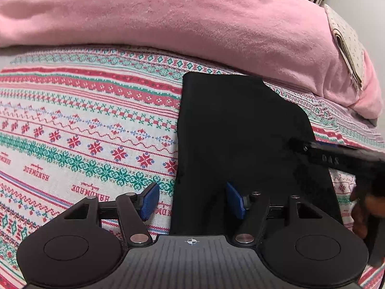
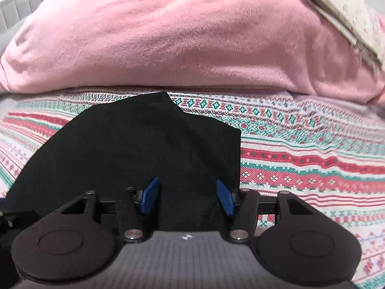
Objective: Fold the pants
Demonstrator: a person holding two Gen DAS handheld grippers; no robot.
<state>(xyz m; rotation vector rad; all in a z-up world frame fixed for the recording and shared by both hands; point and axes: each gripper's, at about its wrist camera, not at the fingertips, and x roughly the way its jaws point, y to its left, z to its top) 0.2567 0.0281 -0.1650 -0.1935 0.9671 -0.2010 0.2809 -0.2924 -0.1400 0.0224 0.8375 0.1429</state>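
We saw the bed (image 1: 72, 125) carrying the black pants (image 1: 240, 132) below its pink blanket (image 2: 168, 36), folded narrow for another fold, we judged. Our left gripper (image 1: 193, 201) and right gripper (image 2: 186, 197) hovered with fingers wide, holding nothing.

Black pants (image 1: 240, 132) — red-and-green knit-patterned bedspread (image 1: 84, 120) — pink blanket (image 1: 168, 19)

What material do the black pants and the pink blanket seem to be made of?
Pants: probably a smooth, matte woven or knit fabric; it lies flat and shows no sheen.
Blanket: likely fleece or plush; its surface looks fuzzy, with a soft nap.
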